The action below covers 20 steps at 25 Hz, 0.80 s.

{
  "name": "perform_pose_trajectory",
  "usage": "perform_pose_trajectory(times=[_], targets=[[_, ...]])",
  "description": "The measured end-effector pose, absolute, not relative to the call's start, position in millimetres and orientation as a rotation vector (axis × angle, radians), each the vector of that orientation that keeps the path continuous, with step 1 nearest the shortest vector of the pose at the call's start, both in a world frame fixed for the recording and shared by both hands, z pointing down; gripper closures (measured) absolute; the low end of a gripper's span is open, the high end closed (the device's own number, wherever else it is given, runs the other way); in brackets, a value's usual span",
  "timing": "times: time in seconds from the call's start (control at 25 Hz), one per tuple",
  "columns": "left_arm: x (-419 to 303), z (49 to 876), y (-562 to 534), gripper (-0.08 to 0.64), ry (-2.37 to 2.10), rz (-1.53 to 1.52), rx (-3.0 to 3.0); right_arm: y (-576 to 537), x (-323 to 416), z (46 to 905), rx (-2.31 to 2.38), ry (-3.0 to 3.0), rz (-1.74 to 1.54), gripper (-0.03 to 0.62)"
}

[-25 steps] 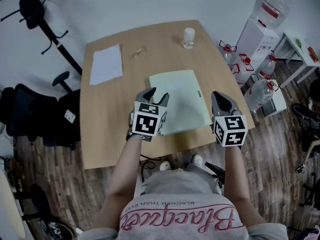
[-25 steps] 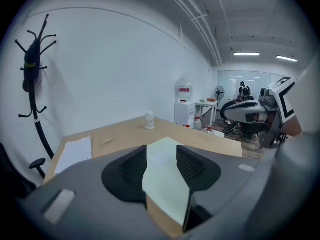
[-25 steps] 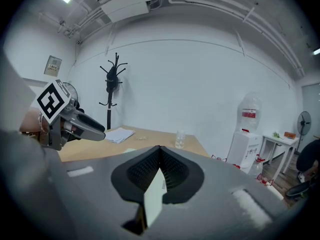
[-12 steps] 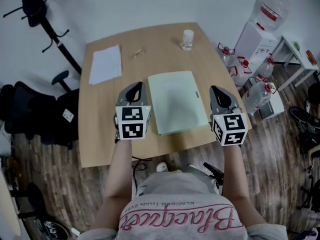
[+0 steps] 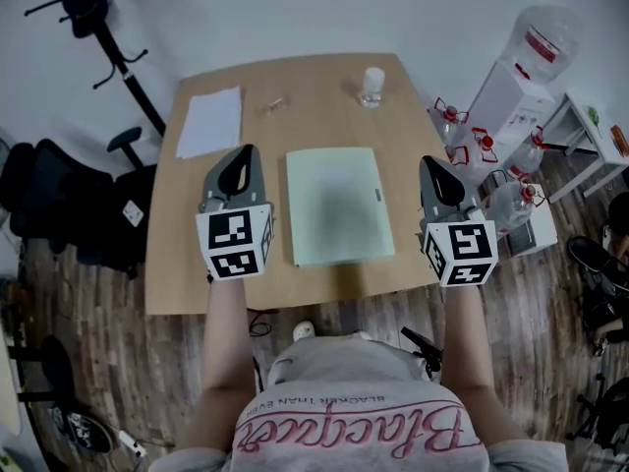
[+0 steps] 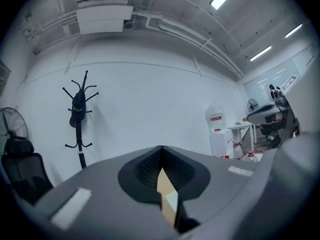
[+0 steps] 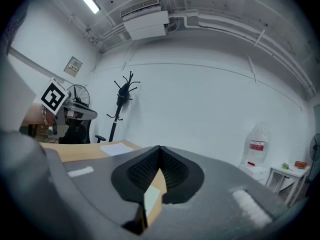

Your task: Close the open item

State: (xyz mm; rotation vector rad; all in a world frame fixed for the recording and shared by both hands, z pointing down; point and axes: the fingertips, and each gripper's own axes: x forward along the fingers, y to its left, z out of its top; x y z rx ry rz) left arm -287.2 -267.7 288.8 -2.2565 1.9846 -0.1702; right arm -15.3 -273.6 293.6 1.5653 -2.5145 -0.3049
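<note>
A pale green folder [image 5: 334, 205] lies flat and closed on the middle of the wooden table [image 5: 197, 283]. My left gripper [image 5: 246, 153] hovers left of the folder, apart from it; its jaws meet with nothing between them [image 6: 161, 149]. My right gripper [image 5: 432, 163] hangs to the right of the folder, past the table's right edge, also shut and empty [image 7: 159, 149]. Both gripper views look out level over the room toward the white wall, with only a sliver of table and folder showing under the jaws.
A white sheet of paper [image 5: 209, 121] lies at the back left of the table, with a small clear bottle [image 5: 371, 85] at the back. A coat stand [image 5: 108, 37] and office chair [image 5: 59, 200] stand left. Water jugs and a dispenser [image 5: 511, 87] stand right.
My left gripper has moved left off the folder's left edge and its jaws have shut. The right gripper has stayed beside the folder's right side.
</note>
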Motion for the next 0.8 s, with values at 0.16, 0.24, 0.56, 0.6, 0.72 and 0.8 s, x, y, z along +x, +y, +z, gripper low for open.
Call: perform_pose_trajectory(times=[0.16,0.24,0.56,0.6,0.72,0.8], targets=[[-287.6,272.1,-261.4,0.545,2.008,-0.108,-2.215,-272.0,-10.6,281.4,1.549,-2.546,-0.35,0.591],[-286.1,265.0,-258.5,0.545,2.007,-0.092,-2.191,-270.6,-7.5,274.8,1.554,-2.56,-0.381,0.591],[-276.7,250.0,-253.8,0.545,1.987,-0.068,-2.153,-269.9,2.6,261.0,1.554,-2.582,-0.423,0.591],[-275.5,249.0,-253.3,0.545,1.985,-0.068,-2.15,-269.6,4.0,260.7,1.555,-2.581,-0.423,0.591],[-274.5,246.9,-253.5,0.545,1.981,-0.069,-2.14,-270.7,6.5,260.0,1.562,-2.578,-0.421,0.591],[-275.5,246.2,-254.4,0.545,1.975,-0.075,-2.136,-272.1,6.1,259.7,1.565,-2.574,-0.422,0.591]])
